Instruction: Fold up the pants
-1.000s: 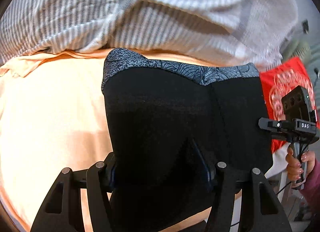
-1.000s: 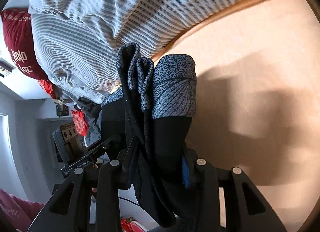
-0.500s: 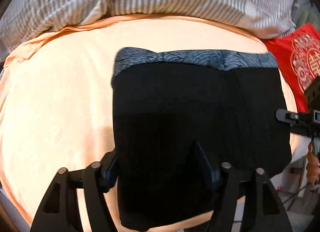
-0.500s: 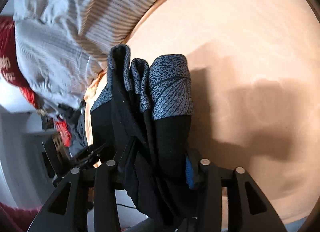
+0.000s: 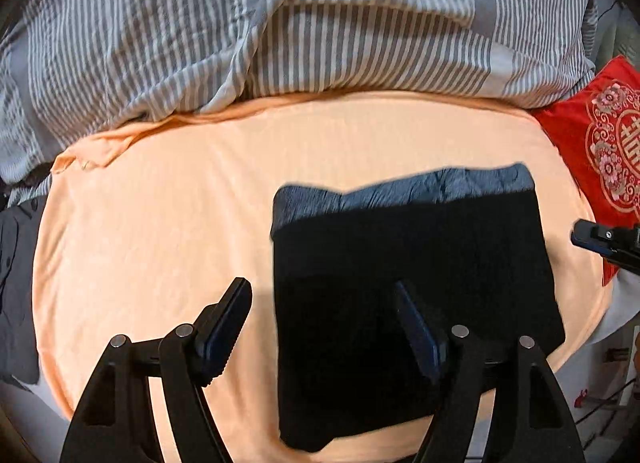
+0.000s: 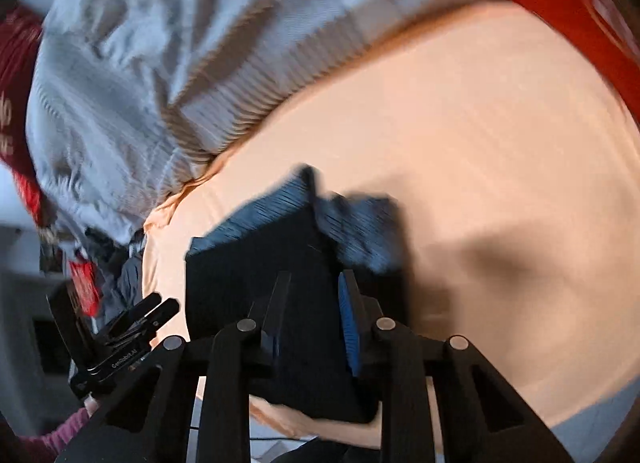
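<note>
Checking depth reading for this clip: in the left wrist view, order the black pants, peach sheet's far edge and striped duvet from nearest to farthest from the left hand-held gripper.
1. Black pants: folded, between and right of the left hand-held gripper fingers.
2. Peach sheet's far edge: beyond the pants.
3. Striped duvet: bunched at the top, farthest.

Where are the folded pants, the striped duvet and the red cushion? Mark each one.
folded pants (image 5: 412, 263): left wrist view, on the black top panel.
striped duvet (image 5: 320, 23): left wrist view, on its grey-and-white middle.
red cushion (image 5: 608, 143): left wrist view, on the patterned face.
</note>
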`<state>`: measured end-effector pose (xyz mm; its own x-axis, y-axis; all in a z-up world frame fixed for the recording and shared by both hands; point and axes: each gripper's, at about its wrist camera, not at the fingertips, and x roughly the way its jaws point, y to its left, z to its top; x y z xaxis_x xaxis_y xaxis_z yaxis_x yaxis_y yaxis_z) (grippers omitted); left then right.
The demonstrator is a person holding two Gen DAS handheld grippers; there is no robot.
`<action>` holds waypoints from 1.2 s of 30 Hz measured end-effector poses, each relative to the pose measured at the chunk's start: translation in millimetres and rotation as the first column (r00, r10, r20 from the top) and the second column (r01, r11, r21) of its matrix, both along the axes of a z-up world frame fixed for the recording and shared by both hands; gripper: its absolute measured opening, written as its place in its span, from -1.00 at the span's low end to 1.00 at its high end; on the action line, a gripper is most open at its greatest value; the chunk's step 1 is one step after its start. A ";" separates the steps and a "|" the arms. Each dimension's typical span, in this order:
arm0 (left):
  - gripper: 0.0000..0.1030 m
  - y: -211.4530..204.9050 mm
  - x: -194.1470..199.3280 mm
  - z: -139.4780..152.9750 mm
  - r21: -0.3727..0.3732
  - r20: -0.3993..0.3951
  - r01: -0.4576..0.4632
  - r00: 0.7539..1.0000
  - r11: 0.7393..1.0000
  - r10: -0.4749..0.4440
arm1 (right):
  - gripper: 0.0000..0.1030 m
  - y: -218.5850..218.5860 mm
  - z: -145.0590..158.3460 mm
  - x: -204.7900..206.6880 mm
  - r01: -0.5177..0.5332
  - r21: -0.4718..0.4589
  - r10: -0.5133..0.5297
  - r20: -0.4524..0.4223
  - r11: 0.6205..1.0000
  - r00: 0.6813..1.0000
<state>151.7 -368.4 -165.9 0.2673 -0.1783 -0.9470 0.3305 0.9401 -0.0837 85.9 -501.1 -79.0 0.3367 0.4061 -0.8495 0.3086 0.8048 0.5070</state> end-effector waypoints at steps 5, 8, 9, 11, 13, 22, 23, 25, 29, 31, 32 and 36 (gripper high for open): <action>0.45 -13.3 25.5 -4.8 -0.036 0.035 -0.052 0.998 0.998 0.053 | -0.49 38.1 -4.9 41.3 -0.085 -0.091 0.086 0.015 0.992 0.996; 0.45 -17.1 34.1 -17.4 -0.033 0.029 -0.064 0.997 0.997 0.065 | -0.50 47.7 -22.0 44.8 -0.102 -0.148 0.096 -0.051 0.984 0.994; 0.45 -17.4 36.1 -26.4 -0.024 0.009 -0.068 0.998 0.997 0.068 | -0.54 46.3 -33.7 42.4 -0.100 -0.140 0.087 -0.095 0.985 0.992; 0.48 -17.1 39.5 -53.6 -0.004 -0.012 -0.064 0.998 0.998 0.064 | -0.63 41.1 -52.6 36.0 -0.091 -0.122 0.072 -0.151 0.988 0.986; 0.70 -10.2 42.3 -73.3 -0.009 -0.030 -0.089 0.996 0.996 0.089 | -0.86 38.5 -56.0 32.4 -0.088 -0.137 0.070 -0.130 0.987 0.989; 0.87 0.0 27.0 -49.5 -0.021 -0.028 -0.071 0.997 0.997 0.070 | -0.73 41.8 -42.3 26.9 -0.090 -0.140 0.069 -0.151 0.986 0.986; 0.87 -0.2 20.0 -43.0 -0.035 -0.027 -0.059 0.998 0.998 0.058 | -0.68 43.4 -40.1 23.1 -0.086 -0.134 0.064 -0.155 0.987 0.986; 0.87 -3.2 0.3 -34.4 -0.045 -0.036 -0.035 0.999 0.998 0.033 | -0.41 46.3 -32.0 8.4 -0.079 -0.143 0.056 -0.156 0.987 0.986; 0.87 -16.5 -33.3 -43.2 0.026 -0.044 0.008 0.999 1.000 -0.007 | -0.25 56.0 -22.0 -19.7 -0.075 -0.184 0.046 -0.160 0.980 0.986; 0.87 -21.3 -40.1 -59.8 0.066 -0.073 0.004 0.997 0.998 0.001 | -0.20 63.9 -27.7 -30.2 -0.105 -0.216 0.064 -0.191 0.971 0.980; 0.87 -23.1 -41.6 -65.4 0.088 -0.071 0.002 0.997 0.996 0.004 | -0.20 67.2 -34.8 -34.9 -0.117 -0.224 0.070 -0.210 0.967 0.975; 0.98 -27.4 -42.4 -75.1 0.092 -0.039 0.005 0.999 0.996 -0.001 | -0.03 62.9 -46.8 -39.9 -0.082 -0.208 0.037 -0.211 0.975 0.977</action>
